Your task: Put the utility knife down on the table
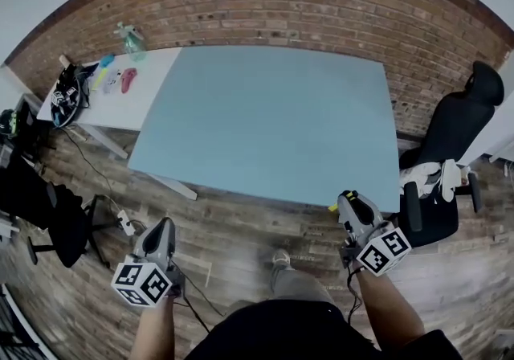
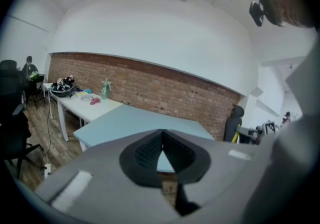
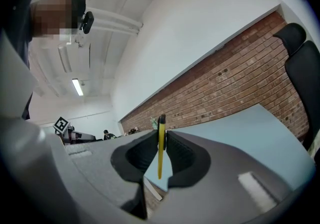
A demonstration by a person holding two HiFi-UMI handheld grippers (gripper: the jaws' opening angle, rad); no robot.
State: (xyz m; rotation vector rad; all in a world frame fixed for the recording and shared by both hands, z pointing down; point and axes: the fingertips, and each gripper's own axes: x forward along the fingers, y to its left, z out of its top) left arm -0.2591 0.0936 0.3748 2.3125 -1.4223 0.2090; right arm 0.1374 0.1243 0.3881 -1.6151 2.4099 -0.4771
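Grips a thin yellow-and-black utility knife (image 3: 160, 154) edge-on in the grey two-jaw right tool (image 3: 161, 133), pads pressed on its flat sides. Sits at 5 o'clock in the head view, just short of the near edge of the pale blue rectangular surface (image 1: 265, 117), so not set down yet. Holds the grey left tool (image 2: 161, 133) with tips together on nothing, at 7 o'clock, over the brown wood-plank floor (image 1: 241, 214).

Risks, as a judgement:
- Could let go too soon, before reaching over the surface, and drop the knife on the floor (sits outside that edge right now).
- Could release from too high and send it bouncing or skidding back off the near edge.
- Could let it pivot in so narrow a pinch, and land it on its edge rather than flat.
- Could brush the black office chair (image 1: 454, 141) at 3 o'clock with the right arm.

Hard to make out:
- Blade out or retracted, which end points down, full length of the handle. Shows only as a sliver in the right gripper view and a yellow speck in the head view.
- Cannot identify the small coloured items on the white side surface (image 1: 140, 89) at 10 o'clock.
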